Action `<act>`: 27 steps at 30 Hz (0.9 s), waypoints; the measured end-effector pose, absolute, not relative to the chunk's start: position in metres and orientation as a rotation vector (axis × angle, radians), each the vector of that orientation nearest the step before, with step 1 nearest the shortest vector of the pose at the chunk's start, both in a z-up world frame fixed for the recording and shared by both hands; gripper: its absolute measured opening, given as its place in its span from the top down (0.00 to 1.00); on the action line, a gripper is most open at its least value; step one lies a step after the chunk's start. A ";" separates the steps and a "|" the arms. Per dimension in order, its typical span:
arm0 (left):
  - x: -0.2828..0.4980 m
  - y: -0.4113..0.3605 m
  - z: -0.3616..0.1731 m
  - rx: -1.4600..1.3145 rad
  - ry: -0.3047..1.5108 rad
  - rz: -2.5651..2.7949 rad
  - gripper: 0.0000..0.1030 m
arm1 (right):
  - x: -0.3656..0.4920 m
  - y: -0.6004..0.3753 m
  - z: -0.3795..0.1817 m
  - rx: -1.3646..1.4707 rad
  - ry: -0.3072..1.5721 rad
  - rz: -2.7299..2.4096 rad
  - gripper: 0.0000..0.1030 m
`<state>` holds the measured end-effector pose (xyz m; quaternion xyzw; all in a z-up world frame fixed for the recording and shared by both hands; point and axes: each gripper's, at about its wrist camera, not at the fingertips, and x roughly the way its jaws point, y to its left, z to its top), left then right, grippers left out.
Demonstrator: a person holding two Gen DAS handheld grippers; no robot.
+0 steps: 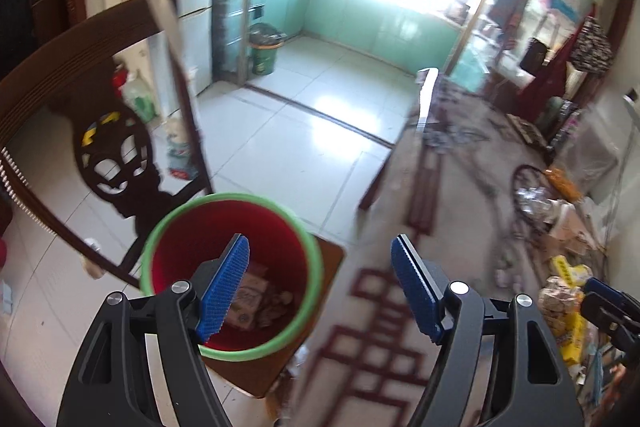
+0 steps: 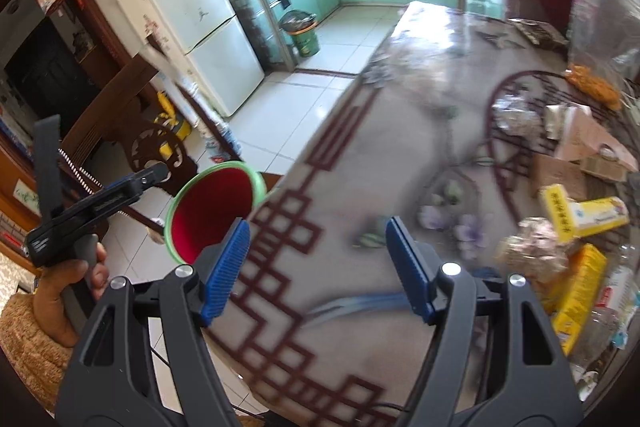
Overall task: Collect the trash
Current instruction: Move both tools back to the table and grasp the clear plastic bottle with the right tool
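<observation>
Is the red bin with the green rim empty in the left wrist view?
No: the red bin already holds trash, with crumpled wrappers lying at its bottom, seen between the fingers of the open left gripper.

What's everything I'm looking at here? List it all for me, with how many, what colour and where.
Trash bin: one, red with green rim, on a wooden stool beside the table, wrappers inside.
Table: one, grey cloth with dark red pattern, right of the bin.
Yellow boxes: at least two, yellow, on the table's right side among other clutter.
Chair: one, dark carved wood, left of the bin.
Fridge: one, white, far left wall.
Green bucket: one, at the kitchen doorway.
Left gripper: black with blue pads, open, empty, by the bin.
Right gripper: same colours, open, empty, over the table.
</observation>
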<state>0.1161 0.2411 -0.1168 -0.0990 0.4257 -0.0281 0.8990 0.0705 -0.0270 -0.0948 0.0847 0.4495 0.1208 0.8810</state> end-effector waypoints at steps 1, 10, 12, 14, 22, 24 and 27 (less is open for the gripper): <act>0.114 0.227 -0.112 -0.203 0.874 -0.082 0.31 | 0.067 -0.039 -0.092 0.180 0.928 0.239 0.34; 0.090 0.103 -0.095 -0.170 0.870 -0.226 0.31 | 0.040 -0.169 -0.100 0.217 0.933 0.090 0.32; 0.082 0.080 -0.094 -0.170 0.872 -0.258 0.31 | 0.033 -0.212 -0.110 0.239 0.953 0.001 0.32; 0.075 0.060 -0.093 -0.164 0.873 -0.283 0.31 | 0.029 -0.246 -0.121 0.253 0.977 -0.076 0.32; 0.051 -0.008 -0.092 -0.114 0.902 -0.391 0.32 | 0.021 -0.332 -0.189 0.350 1.145 -0.220 0.38; 0.049 -0.023 -0.093 -0.094 0.910 -0.415 0.33 | 0.019 -0.333 -0.202 0.357 1.182 -0.208 0.40; 0.047 -0.045 -0.097 -0.061 0.931 -0.460 0.33 | 0.018 -0.331 -0.212 0.364 1.201 -0.188 0.40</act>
